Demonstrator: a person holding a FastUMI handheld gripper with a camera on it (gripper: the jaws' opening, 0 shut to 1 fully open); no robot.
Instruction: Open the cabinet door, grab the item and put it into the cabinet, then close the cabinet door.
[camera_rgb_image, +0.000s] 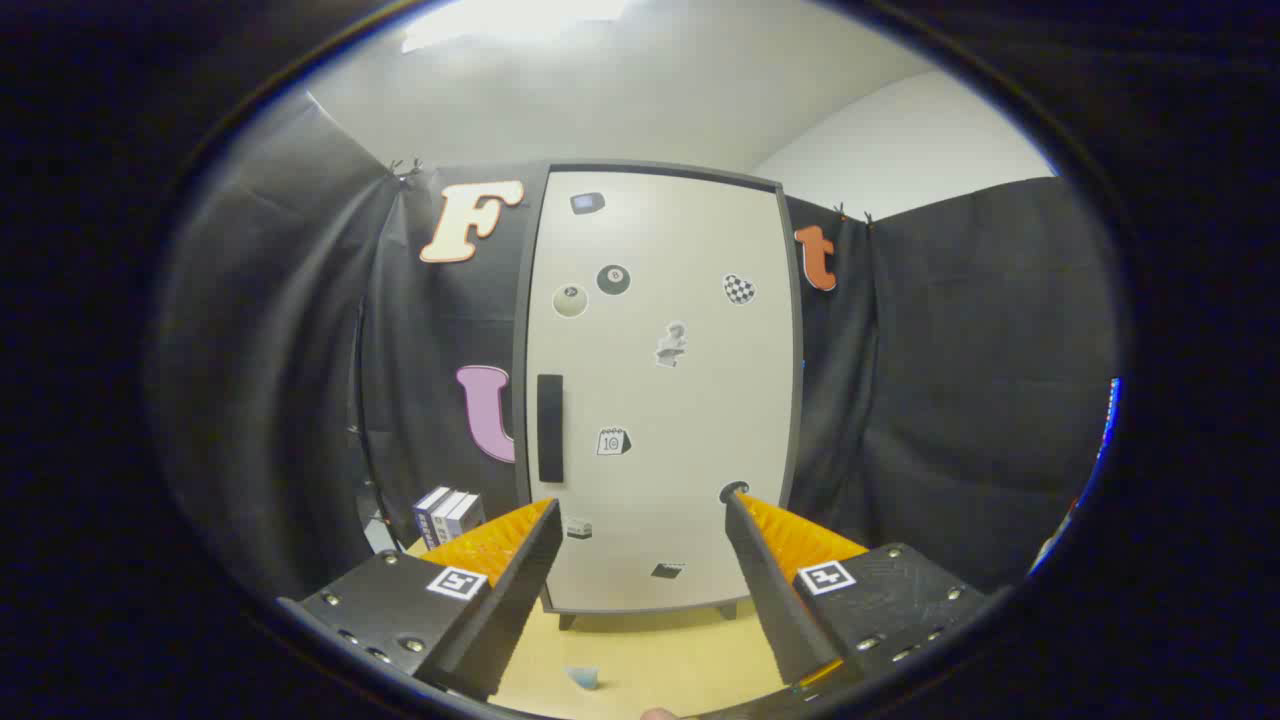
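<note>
Cabinet upright at far side of table, door fully shut, dark vertical handle on door's left edge, roughly mid-height. Step in hand, by judgement: the first one, door not yet opened, nothing grabbed. Gripper well short of the cabinet, jaws spread wide and empty, lower part of door seen between them, handle above and slightly left of left fingertip. Next move likely calls for going forward and up-left, bracketing the handle with both jaws, closing, then pulling so door swings toward the right-side hinge; hinge side guessed only from handle placement. Small pale-blue item on table near, between the jaws, probably the thing to stow; shape too small to tell. Small boxes on table left of cabinet, print on them unreadable. Stickers scattered over door: two billiard balls, checkered heart, calendar one showing what looks like "10"; rest too small to read. Square black-and-white markers on the gripper body.
</note>
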